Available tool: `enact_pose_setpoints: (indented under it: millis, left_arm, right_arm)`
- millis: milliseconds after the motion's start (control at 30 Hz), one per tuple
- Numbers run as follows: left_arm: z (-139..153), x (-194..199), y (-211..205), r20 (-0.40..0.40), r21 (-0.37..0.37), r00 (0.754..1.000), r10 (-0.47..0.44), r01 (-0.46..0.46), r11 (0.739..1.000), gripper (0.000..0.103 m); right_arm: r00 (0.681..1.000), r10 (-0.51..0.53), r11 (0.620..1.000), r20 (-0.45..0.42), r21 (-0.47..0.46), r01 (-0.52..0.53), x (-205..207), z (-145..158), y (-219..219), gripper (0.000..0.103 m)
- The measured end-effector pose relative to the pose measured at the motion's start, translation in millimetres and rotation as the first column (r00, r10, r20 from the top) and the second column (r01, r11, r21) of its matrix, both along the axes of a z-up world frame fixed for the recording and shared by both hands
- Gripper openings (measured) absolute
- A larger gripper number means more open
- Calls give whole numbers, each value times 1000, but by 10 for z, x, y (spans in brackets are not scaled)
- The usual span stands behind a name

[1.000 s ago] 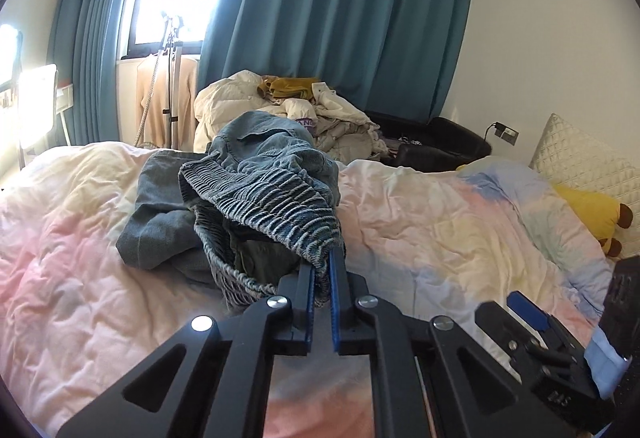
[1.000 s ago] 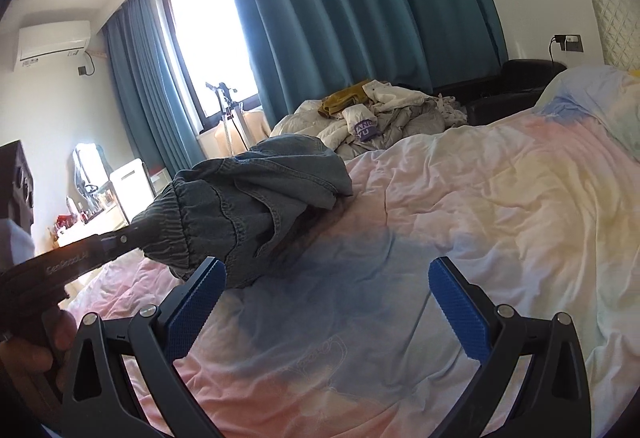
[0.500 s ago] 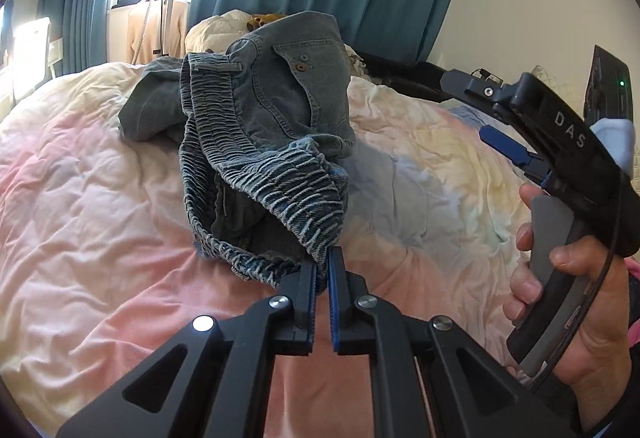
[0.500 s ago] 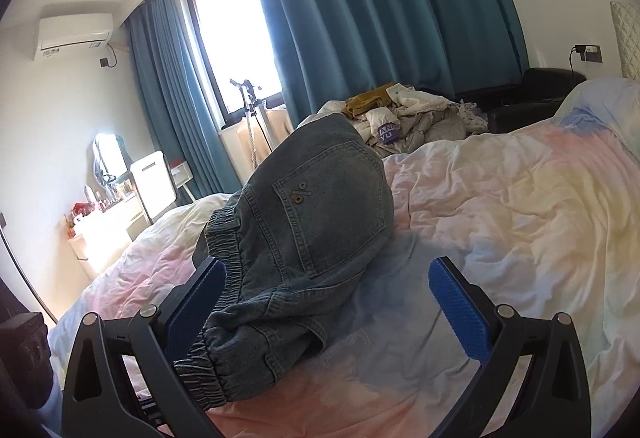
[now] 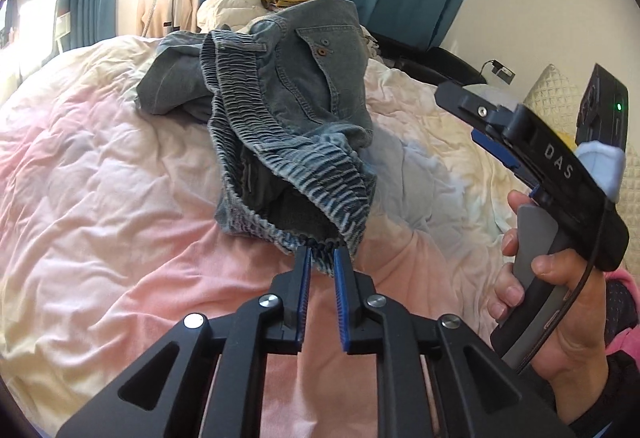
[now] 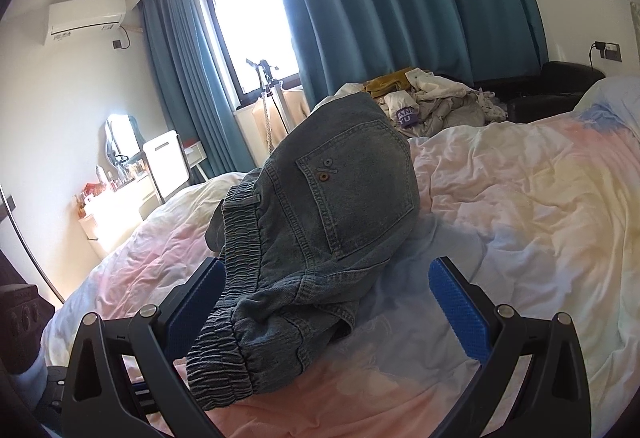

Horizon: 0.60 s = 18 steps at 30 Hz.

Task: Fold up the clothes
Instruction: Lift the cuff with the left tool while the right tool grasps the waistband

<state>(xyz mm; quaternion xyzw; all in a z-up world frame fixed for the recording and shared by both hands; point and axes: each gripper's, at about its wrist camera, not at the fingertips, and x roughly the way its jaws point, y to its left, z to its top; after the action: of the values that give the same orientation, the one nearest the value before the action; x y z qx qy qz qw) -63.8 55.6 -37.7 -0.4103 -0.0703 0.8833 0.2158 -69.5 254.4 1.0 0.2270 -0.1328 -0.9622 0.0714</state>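
Left wrist: my left gripper (image 5: 320,258) jaws are opening, jeans (image 5: 288,126) waistband between them, heaped on duvet (image 5: 100,198) at 12 o'clock. My right gripper (image 6: 320,286) gapes wide, jeans between, unpinched.

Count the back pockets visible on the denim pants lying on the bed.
1. A single patch pocket with a brown button shows on the upturned seat of the denim pants, facing the right wrist camera. A second pocket may be hidden in the crumpled folds.
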Motion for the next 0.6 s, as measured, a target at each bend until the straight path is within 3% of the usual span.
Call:
enact_pose_setpoints:
  millis: [133, 267, 600]
  left_arm:
    - [-4, -145, -146, -23, -51, 993, 119, -120, 991, 26]
    - [-122, -383, -198, 52, 14, 993, 103, -104, 995, 26]
    - [-228, -619, -140, 26, 66, 999, 33, -34, 997, 26]
  right_arm:
    - [1000, 18, 1000, 13, 4, -18, -22, -22, -51, 103]
    - [1000, 25, 1000, 15, 5, -25, -23, -39, -64, 103]
    - [994, 107, 986, 28, 127, -109, -58, -30, -343, 103]
